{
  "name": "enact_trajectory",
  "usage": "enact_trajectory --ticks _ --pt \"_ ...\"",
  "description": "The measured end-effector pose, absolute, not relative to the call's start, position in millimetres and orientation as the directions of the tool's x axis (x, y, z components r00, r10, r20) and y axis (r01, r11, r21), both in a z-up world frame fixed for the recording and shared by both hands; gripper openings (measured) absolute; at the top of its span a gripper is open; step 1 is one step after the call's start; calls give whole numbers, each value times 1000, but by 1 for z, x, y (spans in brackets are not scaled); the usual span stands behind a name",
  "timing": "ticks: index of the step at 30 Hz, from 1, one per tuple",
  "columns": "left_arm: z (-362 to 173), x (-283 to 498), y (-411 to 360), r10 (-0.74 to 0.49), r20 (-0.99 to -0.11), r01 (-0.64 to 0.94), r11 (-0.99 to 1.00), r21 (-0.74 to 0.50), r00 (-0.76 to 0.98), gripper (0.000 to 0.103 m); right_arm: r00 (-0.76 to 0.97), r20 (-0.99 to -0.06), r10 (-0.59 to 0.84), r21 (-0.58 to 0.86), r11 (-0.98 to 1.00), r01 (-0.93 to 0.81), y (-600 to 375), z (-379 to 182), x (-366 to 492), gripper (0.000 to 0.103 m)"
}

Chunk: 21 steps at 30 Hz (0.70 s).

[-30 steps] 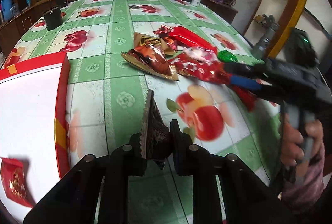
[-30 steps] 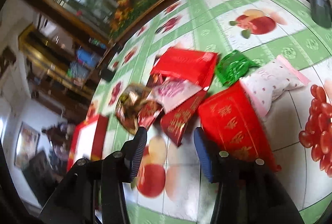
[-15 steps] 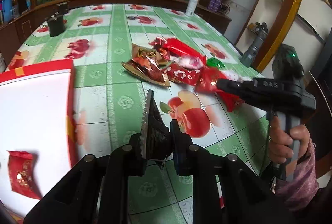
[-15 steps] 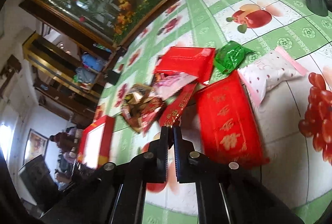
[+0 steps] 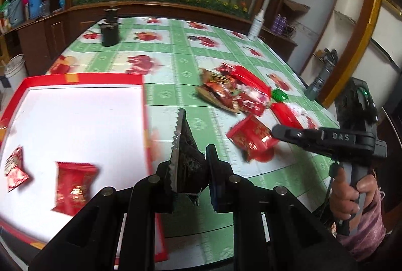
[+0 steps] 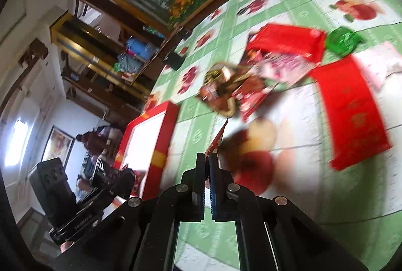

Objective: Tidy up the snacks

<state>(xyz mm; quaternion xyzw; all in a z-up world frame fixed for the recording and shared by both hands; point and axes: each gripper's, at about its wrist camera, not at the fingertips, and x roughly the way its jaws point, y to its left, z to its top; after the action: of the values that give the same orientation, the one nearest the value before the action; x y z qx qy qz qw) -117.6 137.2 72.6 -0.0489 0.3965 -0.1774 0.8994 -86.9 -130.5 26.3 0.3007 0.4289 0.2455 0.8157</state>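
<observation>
My left gripper (image 5: 191, 165) is shut on a dark brown snack packet (image 5: 184, 150) with a serrated edge, held above the table by the right edge of the red-rimmed white box (image 5: 143, 105). Two red packets (image 5: 72, 185) lie in the box. My right gripper (image 6: 207, 165) is shut on a small red snack packet (image 6: 217, 139), seen edge-on; in the left wrist view that packet (image 5: 251, 137) hangs from the right gripper's tip (image 5: 276, 131) above the table. A pile of snacks (image 5: 233, 92) lies further back; it also shows in the right wrist view (image 6: 263, 75).
A long red packet (image 6: 351, 110), a green packet (image 6: 341, 41) and a pink-white packet (image 6: 382, 64) lie right of the pile. A black jar (image 5: 109, 32), a white bottle (image 5: 256, 24) and a grey flashlight (image 5: 321, 77) stand near the table edges.
My right gripper has shut on a small red packet from the pile and lifted it leftward toward the box. My left gripper has moved left over the box edge, still holding the dark packet.
</observation>
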Motion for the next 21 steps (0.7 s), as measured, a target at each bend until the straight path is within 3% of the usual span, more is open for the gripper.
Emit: enact_trajectory --ticks 9,16,17,20,21 --pt "70 -120 183 -293 -692 174 955 -239 660 16 452 -514 729 739 644 -199 -93 40 -82 0" --pt "66 -119 194 -274 -696 143 960 -241 664 16 477 -692 542 524 831 -186 -64 33 -79 7" --pt "66 -119 194 -276 -696 143 959 -244 663 16 474 -694 542 517 833 -196 -60 33 -78 11" --pt "65 -118 193 -274 -695 142 960 -242 665 17 430 -715 551 530 829 -181 -48 30 -71 53" --pt "66 -118 193 -275 -693 143 959 -243 666 17 425 -715 555 532 827 -184 -41 30 -70 56"
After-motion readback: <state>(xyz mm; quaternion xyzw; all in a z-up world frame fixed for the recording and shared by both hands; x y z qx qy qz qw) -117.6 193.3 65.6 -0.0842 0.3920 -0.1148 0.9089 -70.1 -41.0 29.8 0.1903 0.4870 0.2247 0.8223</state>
